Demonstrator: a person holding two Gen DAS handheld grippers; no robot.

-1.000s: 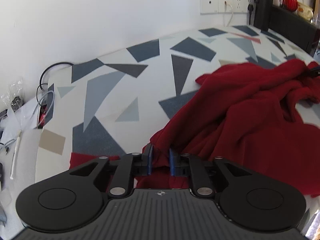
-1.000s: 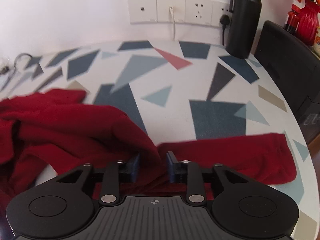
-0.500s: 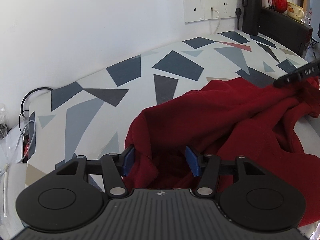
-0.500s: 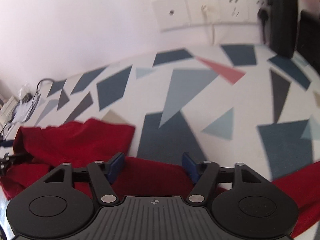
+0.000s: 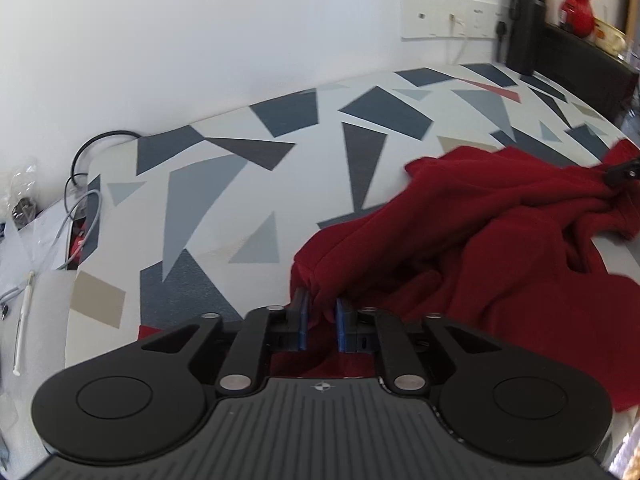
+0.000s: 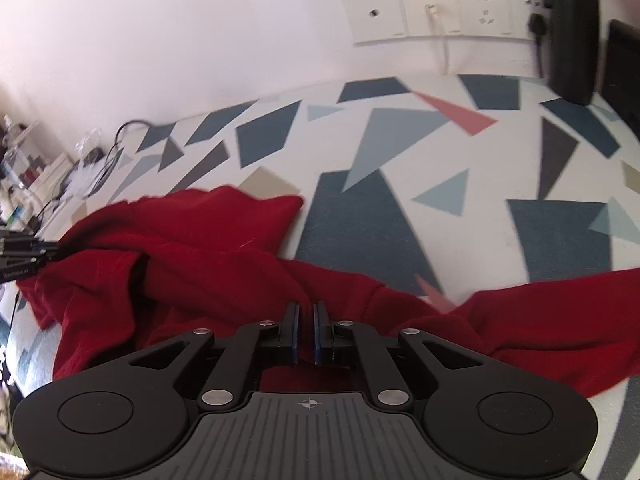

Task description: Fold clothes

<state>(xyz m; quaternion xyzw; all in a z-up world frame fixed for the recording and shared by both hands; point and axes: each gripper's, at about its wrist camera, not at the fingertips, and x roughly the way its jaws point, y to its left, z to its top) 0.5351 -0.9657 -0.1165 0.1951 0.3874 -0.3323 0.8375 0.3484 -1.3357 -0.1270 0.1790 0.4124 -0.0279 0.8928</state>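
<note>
Pinching a fold of the red garment [image 5: 480,240], the left gripper [image 5: 320,320] had its blue-padded jaws drawn in narrow, with a bunched ridge of cloth caught between them. The right gripper [image 6: 306,328] did the same further along: its jaws stood almost together, a thin layer of red fabric nipped in the gap.

The garment was a soft, matte, fleecy-looking knit, deep red, lying rumpled across the counter [image 5: 240,184] in loose rolls and heavy creases. In the right wrist view it [image 6: 192,256] humped up on the left side, and one long flat part, perhaps a sleeve, ran out to the right edge. The left gripper's fingers showed there as a dark bar [image 6: 24,256] at the cloth's far left end; in the left wrist view the right gripper's tip [image 5: 622,170] showed black at the cloth's far right.

The counter was covered in a pale cloth printed with sharp triangles and angular patches in navy, grey, light blue, tan and one salmon wedge [image 6: 456,114].

Behind it rose a plain white wall with a row of sockets [image 6: 440,8], a white cord hanging from one. A tall black matte flask [image 6: 570,32] stood by the wall. A glossy red vase [image 5: 578,10] sat on a dark cabinet beyond. Loose cables [image 5: 84,184] curled at the counter's left end.
</note>
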